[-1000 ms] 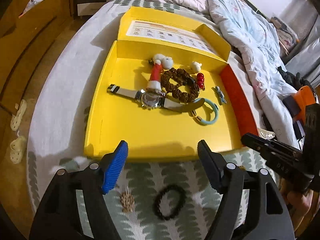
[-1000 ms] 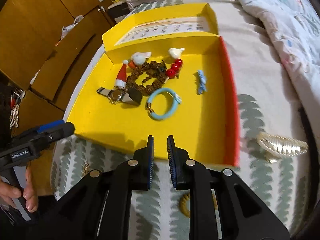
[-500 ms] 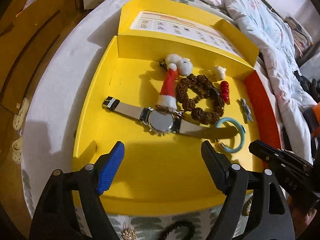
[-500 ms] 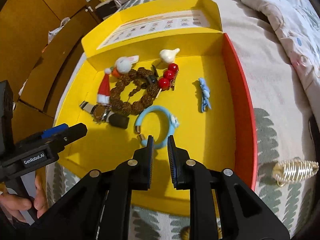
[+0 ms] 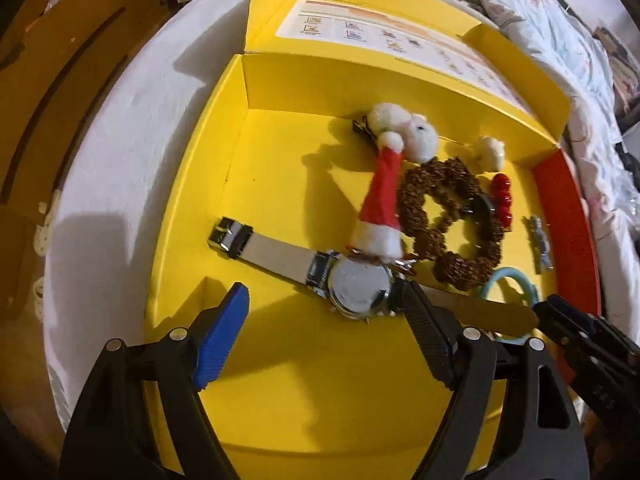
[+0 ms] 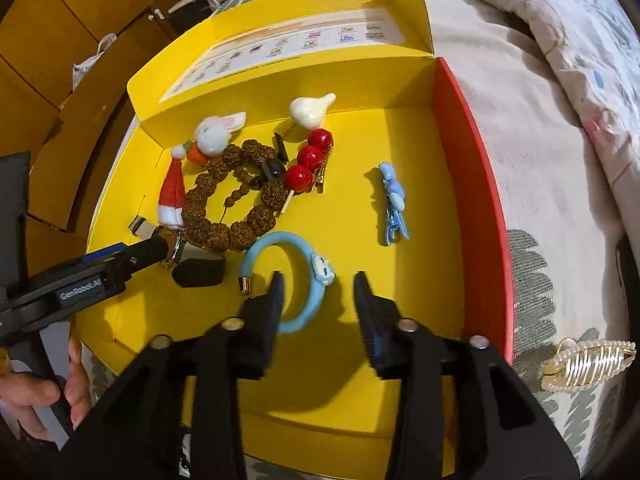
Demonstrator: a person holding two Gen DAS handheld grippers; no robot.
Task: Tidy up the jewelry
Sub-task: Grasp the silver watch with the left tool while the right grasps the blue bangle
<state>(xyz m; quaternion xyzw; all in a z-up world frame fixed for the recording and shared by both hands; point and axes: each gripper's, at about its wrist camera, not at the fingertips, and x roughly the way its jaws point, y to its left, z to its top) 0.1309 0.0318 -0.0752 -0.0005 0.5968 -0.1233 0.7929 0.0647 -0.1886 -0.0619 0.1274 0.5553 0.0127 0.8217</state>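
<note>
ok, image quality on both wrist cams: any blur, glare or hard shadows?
Left wrist view: Santa hat clip and brown bead bracelet slightly smeared; glare on the watch back; hard shadows on the yellow box floor. Right wrist view: mostly sharp, right gripper finger edges soft, jaws opening; strong fisheye bending in both.

Around us: bedding and brown cupboards

We see a rumpled pale quilt [image 6: 568, 40] along the bed's right side, a leaf-patterned cover [image 6: 532, 280] below it, wooden cabinet doors [image 6: 52, 32] left, and white slippers [image 5: 44, 224] on the floor.
</note>
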